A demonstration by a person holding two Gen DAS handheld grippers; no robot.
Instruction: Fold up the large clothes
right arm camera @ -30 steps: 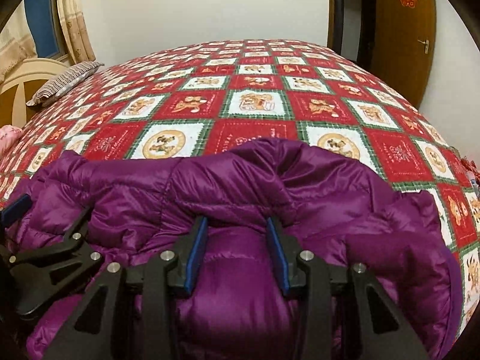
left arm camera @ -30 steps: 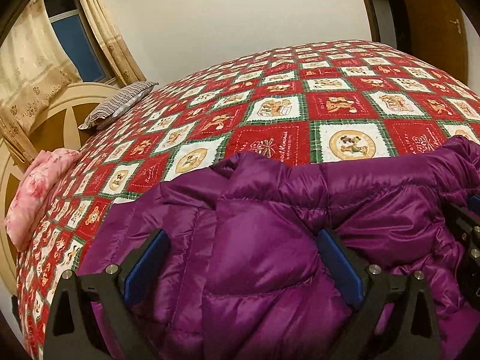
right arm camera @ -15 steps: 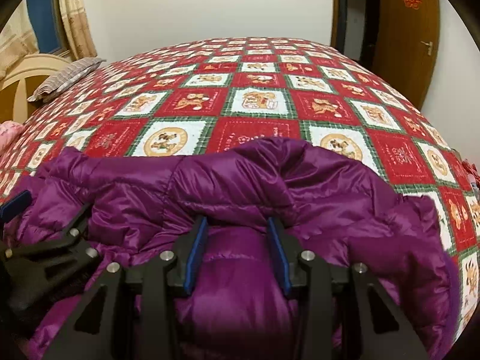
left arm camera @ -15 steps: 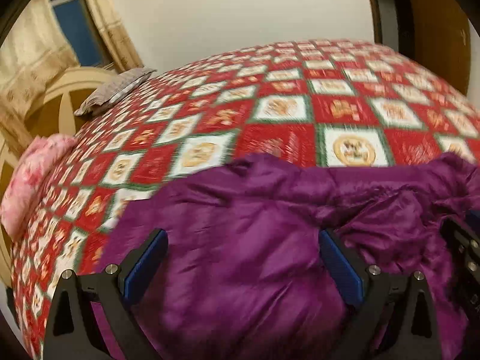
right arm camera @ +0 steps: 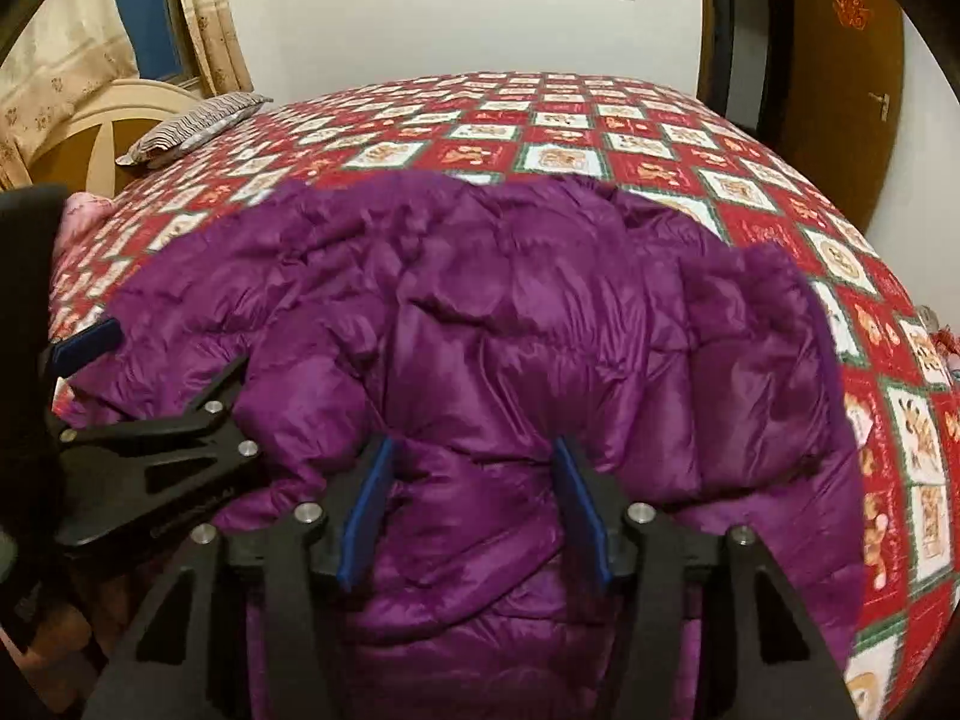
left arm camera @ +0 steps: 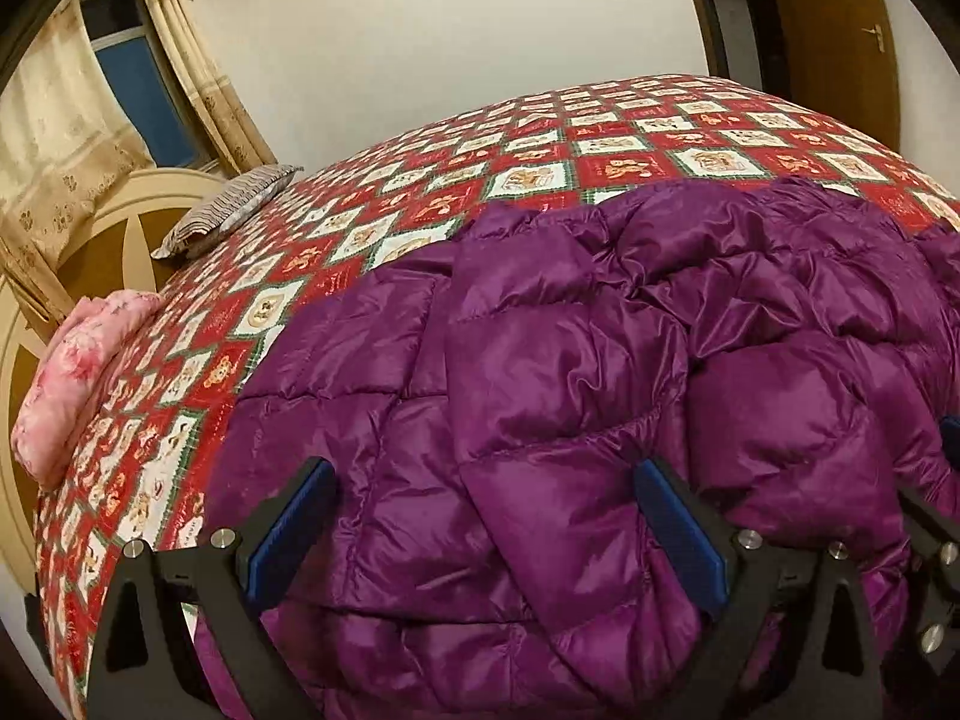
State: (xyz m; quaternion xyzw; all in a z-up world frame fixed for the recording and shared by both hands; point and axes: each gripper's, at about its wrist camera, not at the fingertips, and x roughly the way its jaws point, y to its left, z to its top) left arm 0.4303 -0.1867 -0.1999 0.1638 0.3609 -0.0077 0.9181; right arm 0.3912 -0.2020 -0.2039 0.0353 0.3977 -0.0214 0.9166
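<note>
A puffy purple down jacket (left arm camera: 570,330) lies spread on the red patchwork quilt (left arm camera: 540,174) of a bed. My left gripper (left arm camera: 480,516) stands wide open over its near edge, pads far apart with quilted fabric bulging between them. In the right wrist view the jacket (right arm camera: 510,300) fills the middle. My right gripper (right arm camera: 474,498) has its jaws opening, and a fold of the jacket still sits between its blue pads. The left gripper (right arm camera: 168,354) shows at that view's left edge, close beside the right one. The jacket's near hem is hidden below both grippers.
A striped pillow (left arm camera: 228,216) and a pink bundle (left arm camera: 78,372) lie by the cream headboard (left arm camera: 120,228) on the left. Beyond the jacket the quilt runs to a white wall. A brown door (right arm camera: 840,90) stands at the back right, and curtains (left arm camera: 60,138) hang at the left.
Both grippers have moved forward over the bed. The jacket now reaches farther across the quilt and lies flatter. The right gripper's pads stand wider apart than before.
</note>
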